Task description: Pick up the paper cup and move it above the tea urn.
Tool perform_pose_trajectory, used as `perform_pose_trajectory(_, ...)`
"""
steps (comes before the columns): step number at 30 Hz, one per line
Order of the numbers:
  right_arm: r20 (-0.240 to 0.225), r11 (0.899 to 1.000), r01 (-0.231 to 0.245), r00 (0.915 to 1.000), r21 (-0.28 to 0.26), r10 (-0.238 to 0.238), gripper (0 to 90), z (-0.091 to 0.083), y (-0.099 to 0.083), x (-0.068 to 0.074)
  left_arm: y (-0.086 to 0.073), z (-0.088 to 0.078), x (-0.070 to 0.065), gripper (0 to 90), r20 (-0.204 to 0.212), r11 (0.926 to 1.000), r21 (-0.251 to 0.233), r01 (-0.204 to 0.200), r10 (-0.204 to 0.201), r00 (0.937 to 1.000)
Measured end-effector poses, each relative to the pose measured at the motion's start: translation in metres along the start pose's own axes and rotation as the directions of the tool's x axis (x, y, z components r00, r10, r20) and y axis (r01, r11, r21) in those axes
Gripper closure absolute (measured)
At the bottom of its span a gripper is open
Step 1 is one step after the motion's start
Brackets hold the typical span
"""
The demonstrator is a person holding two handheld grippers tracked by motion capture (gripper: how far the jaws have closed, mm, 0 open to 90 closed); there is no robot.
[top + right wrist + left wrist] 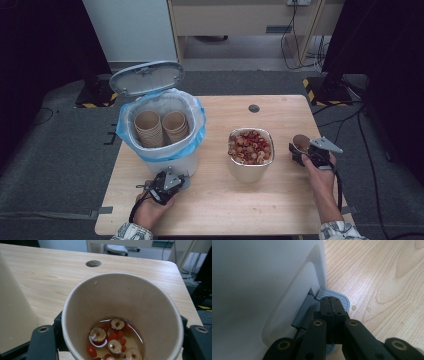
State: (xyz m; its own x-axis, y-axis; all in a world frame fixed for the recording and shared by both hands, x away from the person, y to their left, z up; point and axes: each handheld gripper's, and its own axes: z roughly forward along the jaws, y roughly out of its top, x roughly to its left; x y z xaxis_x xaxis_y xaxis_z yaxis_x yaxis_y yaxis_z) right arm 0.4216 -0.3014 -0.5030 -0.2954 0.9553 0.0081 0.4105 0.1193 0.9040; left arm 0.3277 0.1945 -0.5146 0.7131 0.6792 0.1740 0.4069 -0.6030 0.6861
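Right tongs (300,150) pinch paper cup (122,315) — tips hidden; left tongs (333,305) pressed together

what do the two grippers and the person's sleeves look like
Both grippers are black, with linked bars joined by brass-coloured pivots. The left gripper has ribbed pads on its tips. Each carries a grey three-cornered plate, seen on the right gripper from above, and trails a black cable past the wrist. The sleeves are a light patterned fabric.

A light wooden table (215,200) bears a white bin (170,162); a metal tub (250,170) apparently beside it.
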Motion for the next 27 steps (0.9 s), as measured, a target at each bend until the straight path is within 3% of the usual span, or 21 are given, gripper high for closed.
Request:
perform_pose_trajectory(10,-0.032,0.995,0.092,0.9952,-0.031,-0.093,30.1,-0.015,0.033,0.006,0.000,0.000,0.001,89.9,0.005,1.0000,-0.004,0.004,-0.004,1.0000)
perform_pose_trajectory(18,-0.042,0.984,0.173,0.9837,-0.053,-0.175,30.1,-0.020,0.068,0.014,0.000,0.000,0.000,89.9,-0.001,1.0000,0.003,-0.005,0.005,1.0000)
perform_pose_trajectory(23,-0.034,0.980,0.186,0.9814,-0.070,-0.189,30.1,-0.025,0.094,0.014,0.000,0.000,0.000,89.9,0.002,1.0000,0.003,-0.001,0.001,1.0000)
perform_pose_trajectory(27,-0.034,0.978,0.194,0.9799,-0.076,-0.197,30.1,-0.026,0.105,0.014,0.000,0.000,0.000,89.9,0.001,1.0000,0.003,-0.001,0.001,1.0000)
